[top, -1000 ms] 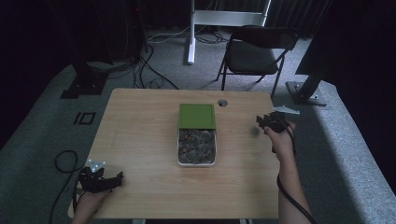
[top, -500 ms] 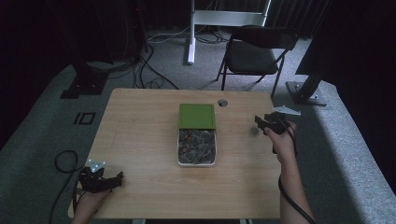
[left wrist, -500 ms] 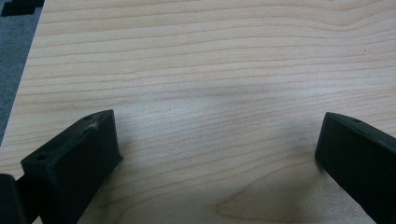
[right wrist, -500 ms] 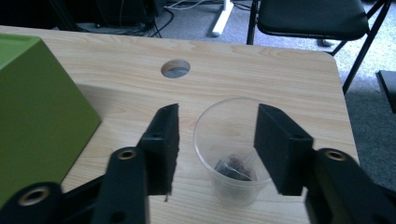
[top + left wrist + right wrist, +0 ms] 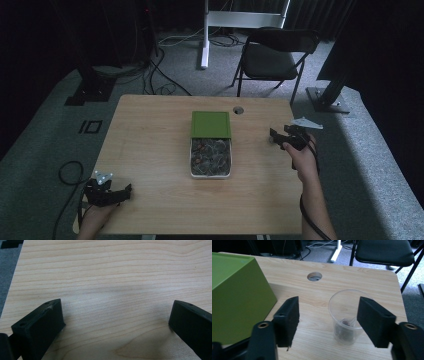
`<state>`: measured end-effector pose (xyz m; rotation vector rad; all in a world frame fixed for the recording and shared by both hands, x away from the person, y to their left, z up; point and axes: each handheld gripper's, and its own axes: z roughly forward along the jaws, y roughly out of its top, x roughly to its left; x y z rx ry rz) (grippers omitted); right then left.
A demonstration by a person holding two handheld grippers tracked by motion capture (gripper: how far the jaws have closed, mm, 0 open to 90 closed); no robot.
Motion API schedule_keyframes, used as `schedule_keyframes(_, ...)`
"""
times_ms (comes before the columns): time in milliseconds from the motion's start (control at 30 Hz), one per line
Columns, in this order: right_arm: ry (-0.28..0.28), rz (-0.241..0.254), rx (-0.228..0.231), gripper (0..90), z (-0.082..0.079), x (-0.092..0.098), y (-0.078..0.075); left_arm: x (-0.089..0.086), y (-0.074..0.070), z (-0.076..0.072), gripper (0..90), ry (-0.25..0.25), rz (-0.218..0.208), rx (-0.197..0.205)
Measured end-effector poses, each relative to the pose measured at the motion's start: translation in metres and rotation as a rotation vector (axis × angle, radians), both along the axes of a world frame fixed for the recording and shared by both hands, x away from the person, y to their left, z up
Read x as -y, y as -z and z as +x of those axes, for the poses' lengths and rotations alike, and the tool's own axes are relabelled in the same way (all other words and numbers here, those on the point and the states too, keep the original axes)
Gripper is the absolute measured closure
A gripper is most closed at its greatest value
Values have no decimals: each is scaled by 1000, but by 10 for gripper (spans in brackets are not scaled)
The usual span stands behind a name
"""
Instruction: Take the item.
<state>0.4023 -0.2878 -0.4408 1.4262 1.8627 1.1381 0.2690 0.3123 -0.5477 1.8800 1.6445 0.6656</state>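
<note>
Progress looks partial to us: the clear cup stands upright on the table with a little dark material at its bottom, while the white tray is heaped with the same dark bits, so much remains. Nearest us, our left gripper rests by the near left corner, its jaws wide apart over bare wood. Our right gripper has just been opening; its jaws flank the cup without pressing it. Beyond it, the cup sits close to the right edge, the green box further left. Far off lies the cable hole and open wood.
</note>
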Motion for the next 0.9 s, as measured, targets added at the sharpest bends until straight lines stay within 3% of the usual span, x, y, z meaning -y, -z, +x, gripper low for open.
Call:
schedule_keyframes(367,-11,-3,20,213,-18,0,-3,0,0,0,2,0,1,0)
schedule_keyframes(900,-21,3,25,144,-43,4,9,0,0,0,2,0,0,0)
